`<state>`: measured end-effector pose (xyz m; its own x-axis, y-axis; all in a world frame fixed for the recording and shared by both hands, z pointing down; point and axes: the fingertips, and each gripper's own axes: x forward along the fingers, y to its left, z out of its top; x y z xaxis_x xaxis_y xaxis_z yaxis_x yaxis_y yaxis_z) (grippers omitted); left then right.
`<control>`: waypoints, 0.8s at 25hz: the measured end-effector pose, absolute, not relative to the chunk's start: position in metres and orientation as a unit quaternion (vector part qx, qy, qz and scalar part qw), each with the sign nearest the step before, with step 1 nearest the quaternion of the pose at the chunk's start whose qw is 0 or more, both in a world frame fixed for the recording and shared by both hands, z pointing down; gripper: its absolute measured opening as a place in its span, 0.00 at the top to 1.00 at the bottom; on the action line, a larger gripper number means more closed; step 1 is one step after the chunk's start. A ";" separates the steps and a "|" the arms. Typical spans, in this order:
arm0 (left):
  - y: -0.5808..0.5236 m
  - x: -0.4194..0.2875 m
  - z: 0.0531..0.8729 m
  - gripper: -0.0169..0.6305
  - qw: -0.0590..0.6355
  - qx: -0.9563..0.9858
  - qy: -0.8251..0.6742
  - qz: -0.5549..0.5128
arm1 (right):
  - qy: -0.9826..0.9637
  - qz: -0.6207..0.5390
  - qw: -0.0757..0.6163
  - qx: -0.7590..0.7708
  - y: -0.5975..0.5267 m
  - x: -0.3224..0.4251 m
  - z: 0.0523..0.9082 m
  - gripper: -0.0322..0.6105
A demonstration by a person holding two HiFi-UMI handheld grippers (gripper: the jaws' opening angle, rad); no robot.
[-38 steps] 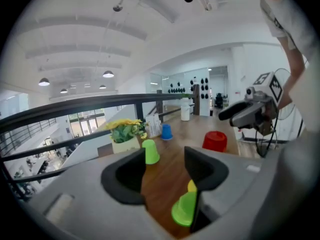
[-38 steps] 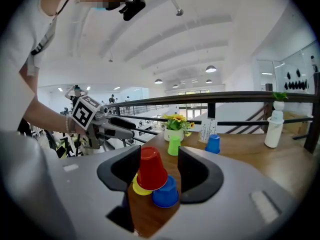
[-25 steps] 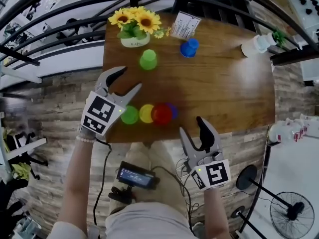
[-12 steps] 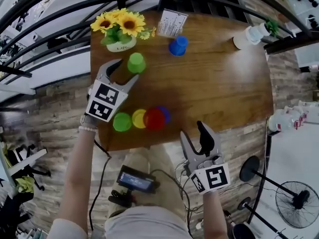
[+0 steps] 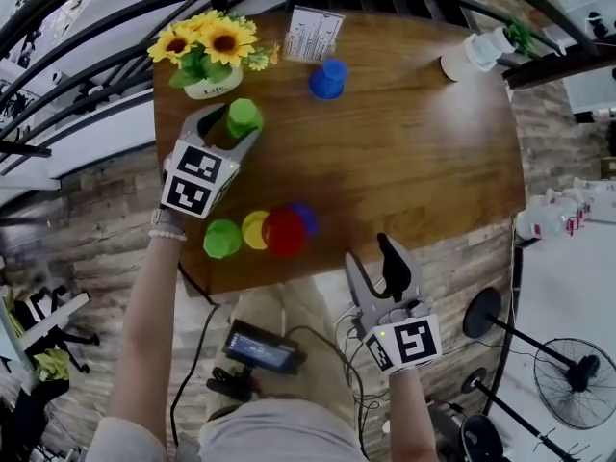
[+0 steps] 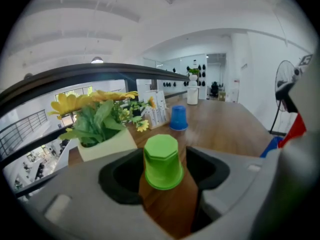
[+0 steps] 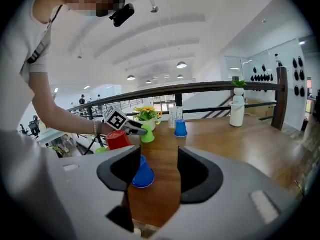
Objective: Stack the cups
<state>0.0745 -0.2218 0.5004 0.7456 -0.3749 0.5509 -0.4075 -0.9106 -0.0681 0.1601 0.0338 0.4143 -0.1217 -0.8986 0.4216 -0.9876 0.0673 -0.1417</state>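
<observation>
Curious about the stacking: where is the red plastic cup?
Head view: the red plastic cup stands left of centre by the wooden table's front edge, between a yellow plastic cup and a blue plastic cup.

Your left gripper (image 5: 235, 123) has just been opening its fingers, the green cup (image 6: 162, 161) standing untouched between them; your right gripper (image 5: 371, 253) hovers open.

A white pot of sunflowers (image 5: 207, 51) stands at the wooden table's (image 5: 423, 171) far left corner, with a printed card (image 5: 315, 34) just right of it. 1 white vase (image 5: 472, 56) sits at the far right. A fan (image 5: 576, 385) stands on the floor, near right.
</observation>
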 end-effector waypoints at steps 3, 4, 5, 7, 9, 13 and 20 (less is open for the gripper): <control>-0.225 0.079 0.502 0.65 0.024 0.933 -0.213 0.288 | -0.721 0.201 0.112 0.653 0.033 0.163 0.418 0.61; -0.225 0.080 0.502 0.66 0.024 0.934 -0.213 0.287 | -0.722 0.201 0.112 0.653 0.032 0.163 0.419 0.60; -0.225 0.081 0.501 0.66 0.024 0.934 -0.212 0.286 | -0.722 0.201 0.112 0.652 0.031 0.164 0.420 0.60; -0.224 0.082 0.497 0.66 0.020 0.935 -0.212 0.285 | -0.724 0.200 0.112 0.651 0.030 0.166 0.419 0.61; -0.224 0.082 0.490 0.66 0.016 0.935 -0.215 0.280 | -0.727 0.196 0.112 0.648 0.028 0.167 0.417 0.61; -0.220 0.074 0.468 0.66 0.007 0.936 -0.232 0.265 | -0.735 0.186 0.111 0.643 0.021 0.167 0.410 0.61; -0.200 0.048 0.424 0.66 -0.011 0.934 -0.254 0.251 | -0.759 0.165 0.106 0.622 0.006 0.160 0.393 0.61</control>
<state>0.0481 -0.2001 0.4242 0.7446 -0.4810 0.4629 -0.4696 -0.8702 -0.1489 0.1603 0.0064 0.3933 -0.2051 -0.9081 0.3651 -0.9777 0.1730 -0.1189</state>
